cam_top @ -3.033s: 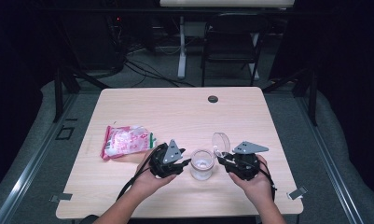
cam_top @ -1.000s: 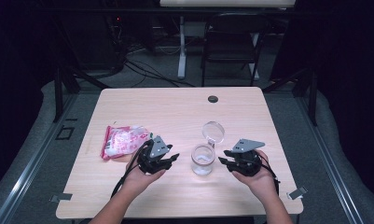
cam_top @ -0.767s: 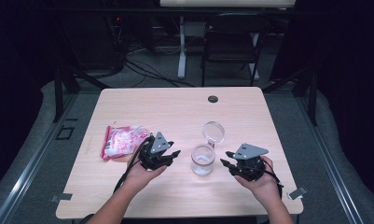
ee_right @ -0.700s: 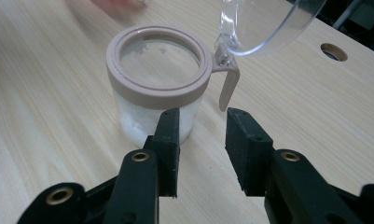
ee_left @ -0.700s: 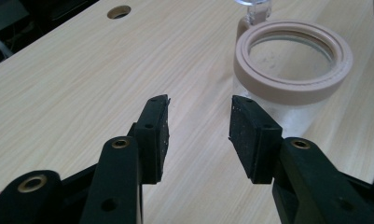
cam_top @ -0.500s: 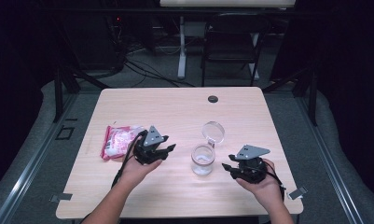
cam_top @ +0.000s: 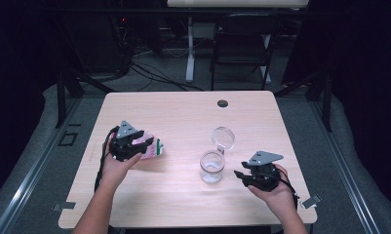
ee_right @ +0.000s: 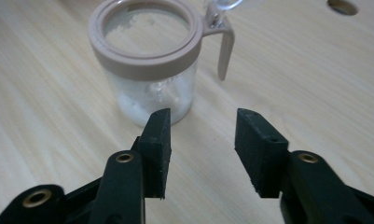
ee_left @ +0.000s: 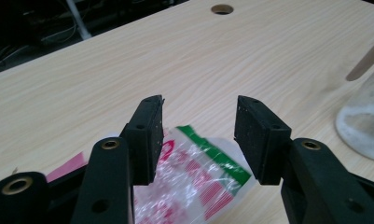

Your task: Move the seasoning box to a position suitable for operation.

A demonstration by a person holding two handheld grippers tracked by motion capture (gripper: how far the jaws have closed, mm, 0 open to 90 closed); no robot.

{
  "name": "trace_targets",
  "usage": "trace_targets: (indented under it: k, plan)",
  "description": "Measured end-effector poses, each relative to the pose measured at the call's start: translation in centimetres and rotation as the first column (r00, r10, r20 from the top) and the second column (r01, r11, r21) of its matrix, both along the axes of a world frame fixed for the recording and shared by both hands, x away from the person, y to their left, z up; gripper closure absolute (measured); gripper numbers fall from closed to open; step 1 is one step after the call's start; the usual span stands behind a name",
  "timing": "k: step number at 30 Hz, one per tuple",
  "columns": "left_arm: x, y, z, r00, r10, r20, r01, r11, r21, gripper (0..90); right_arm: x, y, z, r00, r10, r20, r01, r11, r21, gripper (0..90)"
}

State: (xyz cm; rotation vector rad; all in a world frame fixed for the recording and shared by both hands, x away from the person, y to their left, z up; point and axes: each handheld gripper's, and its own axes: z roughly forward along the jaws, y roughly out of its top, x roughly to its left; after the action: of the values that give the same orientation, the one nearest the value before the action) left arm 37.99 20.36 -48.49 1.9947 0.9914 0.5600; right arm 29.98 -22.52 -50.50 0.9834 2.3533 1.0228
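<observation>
Your left gripper is arriving over the pink-and-white plastic packet, leaving the open clear glass jar.
Its jaws, just widening, are standing apart with the packet below them, ungripped; your right gripper, jaws apart and empty, is waiting just short of the jar.

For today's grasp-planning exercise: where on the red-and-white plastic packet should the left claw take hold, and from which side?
Grip the packet at its loose green-striped end, coming down from above with one jaw on each side. It lies flat on the table, so only a crinkled, raised edge gives the pads purchase. The left claw hangs open right over that end, not touching it.
</observation>
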Motion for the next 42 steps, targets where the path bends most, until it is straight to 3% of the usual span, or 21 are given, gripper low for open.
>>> trace_targets:
  k: [4,7,9,12,14,19,23,32,38,42]
  plan:
    - [0.1,0.3,-0.5,0.9999,0.003,-0.017,-0.003,0.9999,0.013,50.8,0.1,-0.2,0.2,0.9995,-0.024,0.018,0.024,1.0,0.011,60.6]
    - [0.2,0.2,-0.8,0.9995,-0.014,-0.028,0.014,0.9995,0.028,49.9,0.3,-0.4,0.2,0.9994,-0.032,-0.013,0.032,0.999,0.032,60.6]
    - [0.2,-0.1,-1.1,0.9991,-0.022,-0.038,0.023,0.9989,0.04,49.8,0.4,-0.5,0.1,0.9995,-0.03,-0.01,0.03,0.999,0.03,60.5]
    - [0.1,-0.5,-1.2,0.9982,-0.036,-0.048,0.039,0.9975,0.059,49.5,0.5,-0.3,-0.1,0.9981,-0.036,-0.05,0.037,0.999,0.021,51.1]
    - [0.0,-0.7,-1.3,0.9976,-0.047,-0.05,0.05,0.9964,0.068,49.2,0.7,-0.1,-0.3,0.997,-0.038,-0.067,0.038,0.999,0.003,52.8]
    - [-0.1,-1.3,-1.5,0.9963,-0.065,-0.057,0.07,0.9934,0.091,47.7,0.6,0.0,-0.4,0.9965,-0.018,-0.082,0.022,0.999,0.041,56.8]
    - [-0.1,-1.5,-1.8,0.9948,-0.073,-0.071,0.08,0.9907,0.11,47.2,0.7,0.1,-0.4,0.9962,-0.019,-0.085,0.022,0.999,0.039,57.3]
    - [-0.3,-2.4,-2.4,0.9903,-0.109,-0.086,0.121,0.9828,0.14,45.8,0.9,-0.1,-0.5,0.9945,-0.024,-0.102,0.028,0.999,0.037,58.0]
    - [-0.4,-3.6,-3.2,0.9879,-0.127,-0.09,0.143,0.9687,0.203,45.3,0.9,-0.2,-0.4,0.9947,-0.039,-0.095,0.044,0.998,0.05,55.7]
    - [-0.3,-3.8,-4.1,0.9893,-0.114,-0.091,0.131,0.971,0.2,46.1,1.0,-0.1,-0.5,0.9948,-0.035,-0.096,0.04,0.998,0.045,55.3]
